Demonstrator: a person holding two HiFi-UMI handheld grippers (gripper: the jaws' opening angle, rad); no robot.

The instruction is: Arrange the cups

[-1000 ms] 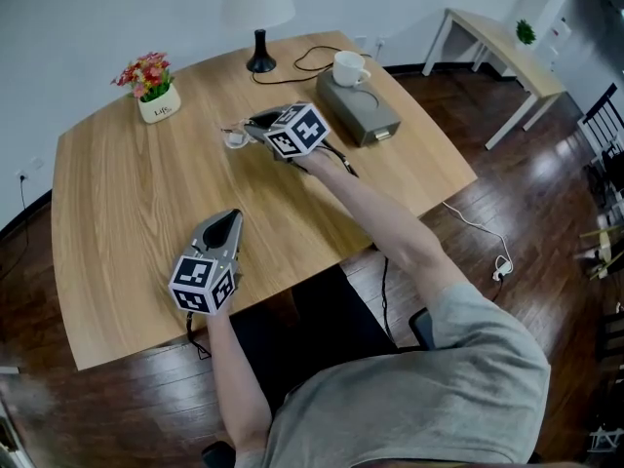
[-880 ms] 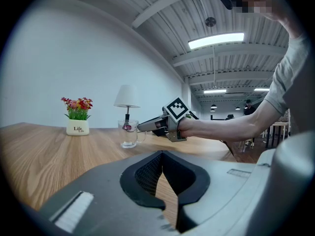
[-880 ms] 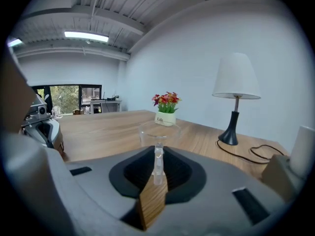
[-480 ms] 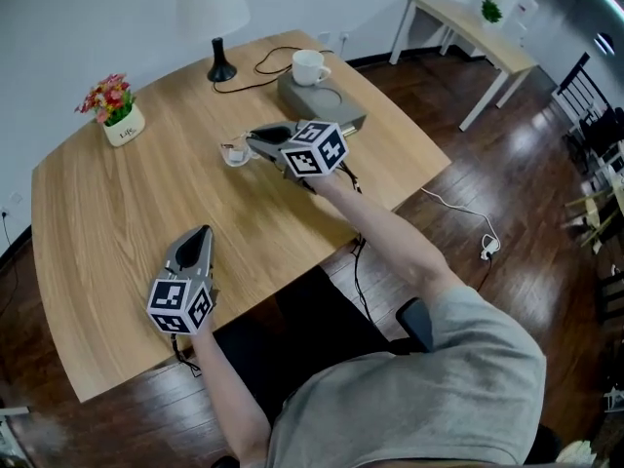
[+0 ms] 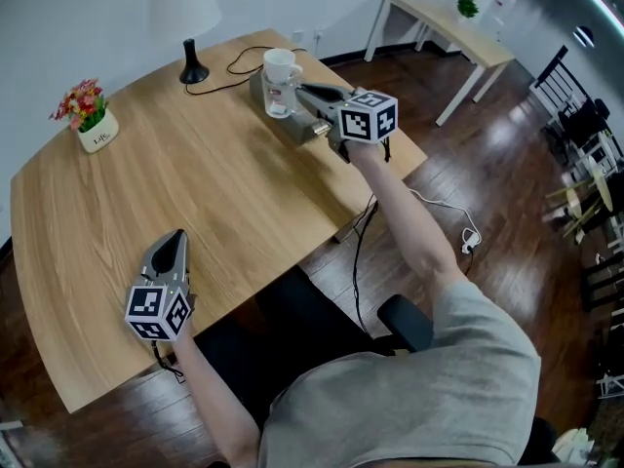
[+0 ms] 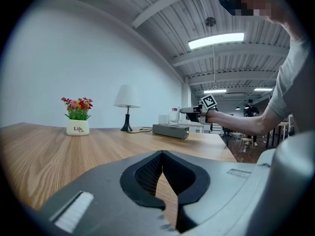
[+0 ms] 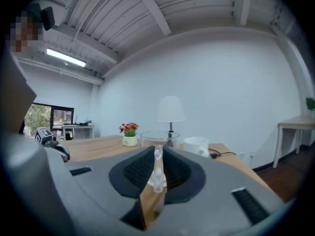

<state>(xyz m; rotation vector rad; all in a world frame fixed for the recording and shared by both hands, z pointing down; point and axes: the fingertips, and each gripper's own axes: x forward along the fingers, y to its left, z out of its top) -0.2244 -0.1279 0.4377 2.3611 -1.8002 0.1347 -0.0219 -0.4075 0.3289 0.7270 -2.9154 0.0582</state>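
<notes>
the right gripper (image 5: 298, 90) pinches the clear glass cup (image 5: 279, 97) by its thin handle, at the table's (image 5: 195, 183) far edge beside the white cup (image 5: 280, 63). the glass is probably light, stiff, slick and breakable. the left gripper (image 5: 176, 237), jaws pressed together and empty, sits by the near edge.

Bright even light, glare thrown by a ceiling light strip (image 6: 215, 39), soft shadows laid on the table (image 5: 146, 203), gripper views bent and darkened at edges, left gripper (image 6: 161, 156) blurred close-up.

Mid table (image 5: 195, 203) w/ free room; obstacles along far edge (lamp (image 5: 185, 13), flowerpot (image 5: 95, 133), mug (image 5: 280, 63)).
</notes>
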